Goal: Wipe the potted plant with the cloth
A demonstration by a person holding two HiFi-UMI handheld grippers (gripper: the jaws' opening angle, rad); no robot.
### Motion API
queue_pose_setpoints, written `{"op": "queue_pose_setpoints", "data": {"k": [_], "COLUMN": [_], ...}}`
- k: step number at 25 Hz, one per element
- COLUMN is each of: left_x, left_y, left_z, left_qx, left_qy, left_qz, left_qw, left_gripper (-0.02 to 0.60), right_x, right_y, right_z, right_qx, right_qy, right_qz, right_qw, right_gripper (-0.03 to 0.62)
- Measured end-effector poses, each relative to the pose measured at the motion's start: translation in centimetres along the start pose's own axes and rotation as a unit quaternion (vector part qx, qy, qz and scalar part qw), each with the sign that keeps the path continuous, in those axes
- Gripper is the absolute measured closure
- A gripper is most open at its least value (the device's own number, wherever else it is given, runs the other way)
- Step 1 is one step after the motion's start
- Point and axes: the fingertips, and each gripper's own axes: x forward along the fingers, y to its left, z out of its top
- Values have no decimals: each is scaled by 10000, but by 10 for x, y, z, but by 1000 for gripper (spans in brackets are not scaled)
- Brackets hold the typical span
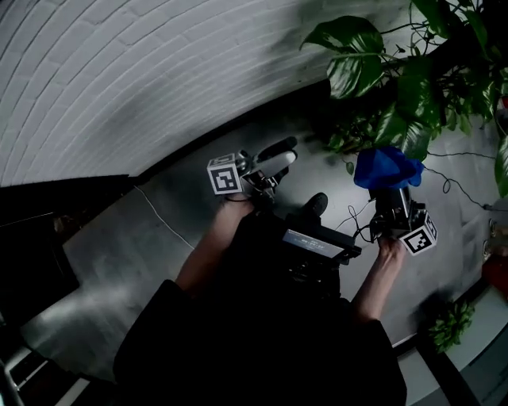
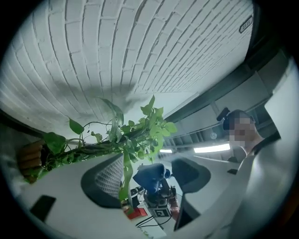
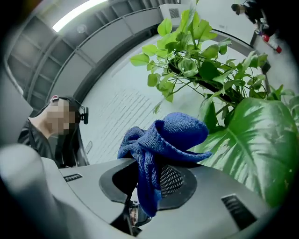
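Clamping cloth (image 3: 161,140), right tool (image 3: 149,182); bunch runs lengthwise from tips toward plant (image 3: 201,70); left tool (image 2: 145,179) apart.

L gripper (image 1: 279,155) jaws apart, R gripper (image 1: 393,196) clamped on cloth (image 1: 386,168)

Cloth (image 1: 386,168) just beside plant (image 1: 413,95)

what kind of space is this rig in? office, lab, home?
Probably an indoor office or lab corner, though that's not certain: white-painted brick wall, smooth grey floor with a thin loose cable, long ceiling strip light, and a large green leafy plant.
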Motion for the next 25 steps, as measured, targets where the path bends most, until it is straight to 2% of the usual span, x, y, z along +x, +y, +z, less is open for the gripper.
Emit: {"op": "queue_pose_setpoints", "data": {"k": [7, 11, 16, 19, 25], "left_x": [-59, -70, -57, -45, -8], "left_y": [-10, -13, -7, 5, 36], "left_z": [34, 45, 53, 60, 80], "left_qx": [-275, -464, -648, -745, -805], "left_qy": [18, -37, -45, -54, -70], "left_qz": [-305, -426, -488, -468, -373], "left_qw": [9992, 9980, 9967, 9961, 9960], "left_gripper": [261, 261, 261, 261, 261], "right_x": [44, 49, 62, 71, 101], "right_y": [41, 51, 58, 42, 7], "right_z": [-53, -65, -56, -44, -4], "right_qx": [52, -405, -726, -929, -1122], "right_qy": [-296, -118, -5, 15, -31], "right_qz": [-360, -770, -992, -1179, -1188], "right_qw": [9989, 9961, 9924, 9887, 9865], "right_gripper": [487, 487, 487, 487, 487]}}
